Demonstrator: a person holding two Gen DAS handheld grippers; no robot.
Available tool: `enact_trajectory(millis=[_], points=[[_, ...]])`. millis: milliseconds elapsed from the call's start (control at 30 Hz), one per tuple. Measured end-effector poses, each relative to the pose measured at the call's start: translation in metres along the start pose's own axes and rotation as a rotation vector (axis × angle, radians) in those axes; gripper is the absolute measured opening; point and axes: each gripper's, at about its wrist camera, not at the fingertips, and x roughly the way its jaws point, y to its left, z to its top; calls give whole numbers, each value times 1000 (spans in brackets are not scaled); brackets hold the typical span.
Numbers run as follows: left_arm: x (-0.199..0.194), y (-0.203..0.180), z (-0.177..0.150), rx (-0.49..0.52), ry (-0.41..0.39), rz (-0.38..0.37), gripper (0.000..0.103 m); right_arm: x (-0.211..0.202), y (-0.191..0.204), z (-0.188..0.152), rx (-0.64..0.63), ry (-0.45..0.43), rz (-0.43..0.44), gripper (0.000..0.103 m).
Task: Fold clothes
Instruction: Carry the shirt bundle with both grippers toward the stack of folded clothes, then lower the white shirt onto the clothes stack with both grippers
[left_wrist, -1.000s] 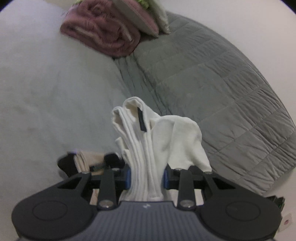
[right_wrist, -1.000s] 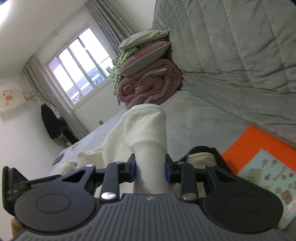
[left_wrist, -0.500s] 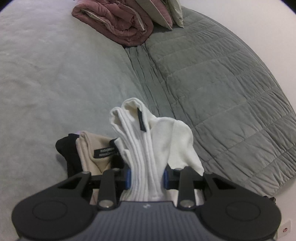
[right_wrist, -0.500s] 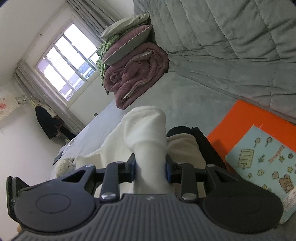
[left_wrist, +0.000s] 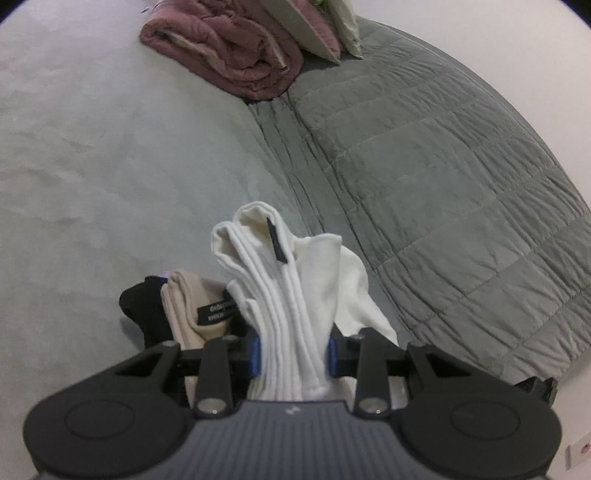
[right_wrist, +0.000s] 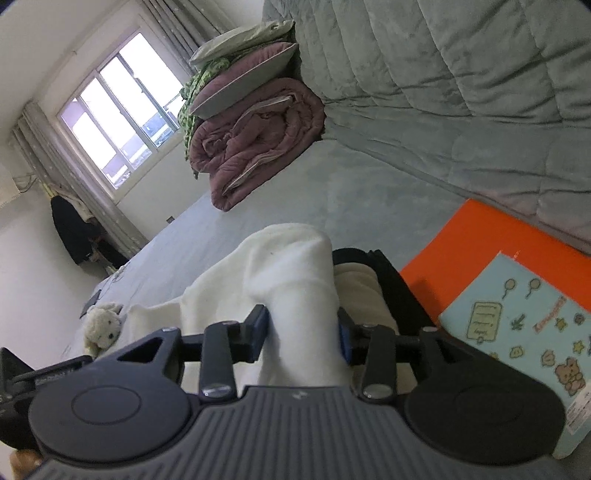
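Both pairs of jaws are clamped on bunched cloth: the left gripper pinches the ribbed collar end of the white garment, and the right gripper pinches another thick fold of it. The garment hangs just above a folded beige piece lying on a black one on the grey bed. Beside that stack lies an orange folder, and farther off a rolled mauve quilt carries pillows.
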Motion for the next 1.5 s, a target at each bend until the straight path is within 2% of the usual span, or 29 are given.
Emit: enact_trajectory(millis=[167,333,433,500,633,833,867,933,1000,1067,1233,1333,1500], points=[[-3,2,1,-3,3,3,35,0,4,1,1,-11,-28,46],[-3,-8,4,64,17,8,42,-2,6,2,-9,-55,-121,57],[-7,-16,7,106,27,23,45,-10,6,3,4,-98,-153,57],[-13,-16,7,119,30,31,46,-14,9,3,-4,-128,-153,57],[-20,-27,3,213,-10,27,46,-20,23,3,-46,-171,-138,57],[-30,-42,-4,353,-70,20,46,-15,42,-4,-126,-161,-102,57],[-32,-45,-5,377,-80,19,43,-14,43,-5,-131,-156,-108,57],[-36,-50,-7,424,-100,17,31,-11,45,-7,-143,-149,-128,57],[-39,-55,-9,471,-120,15,10,-9,48,-10,-157,-141,-138,57],[-42,-59,-12,515,-138,15,3,-7,50,-13,-172,-132,-149,57],[-30,-35,-22,582,-129,103,0,2,52,-22,-218,-110,-177,57],[-28,-29,-22,576,-126,105,0,6,52,-26,-236,-101,-184,57],[-21,-23,-27,584,-126,115,0,17,60,-40,-349,-91,-246,57]])
